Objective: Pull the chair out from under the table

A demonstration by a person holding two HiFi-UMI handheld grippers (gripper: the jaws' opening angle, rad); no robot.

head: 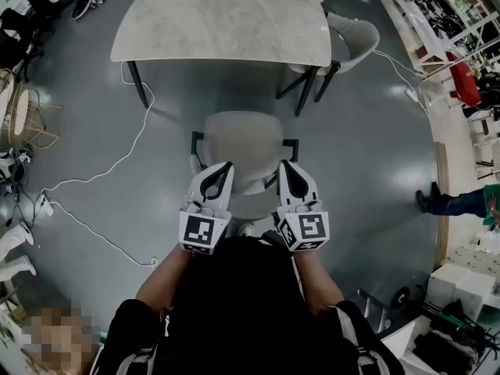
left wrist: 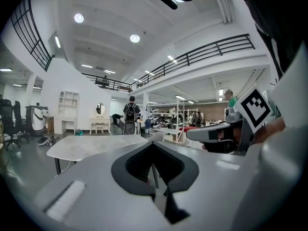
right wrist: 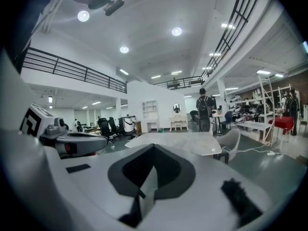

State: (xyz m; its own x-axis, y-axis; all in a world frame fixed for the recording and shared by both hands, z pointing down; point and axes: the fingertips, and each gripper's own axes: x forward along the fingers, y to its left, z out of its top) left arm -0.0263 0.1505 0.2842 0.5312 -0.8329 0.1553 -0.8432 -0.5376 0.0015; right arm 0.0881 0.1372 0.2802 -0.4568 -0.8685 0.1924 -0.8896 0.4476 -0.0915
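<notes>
Your left hand-held gripper [head: 225,166] and right hand-held gripper [head: 285,166] both have their jaws closed on nothing. They point forward, side by side, over the rear of the chair [head: 241,141]; each gripper view shows only the room beyond its tips. Whether the tips touch the backrest I cannot tell.

The chair stands on the floor [head: 367,155] between you and the worktop [head: 223,22], its back towards you. Its seat looks clear of the worktop's near edge, so the pull seems largely done.

If you want it further out, the first risk is the grip. Closed, empty jaws can only press or drag on the rounded backrest, so they may slide off, and the chair would stay put or jerk. Open them and take the back between the pads first.

The second risk is skew. Pull harder with one hand and the chair will swing round instead of coming straight.

You also stand close behind the chair, so a further pull likely brings it into your legs unless you step back.

Further out, a white cable [head: 129,151] runs across the floor to the chair's left. A leg drifting that way could snag it. The second chair [head: 355,37] at the worktop's far right corner is well apart and looks safe.
</notes>
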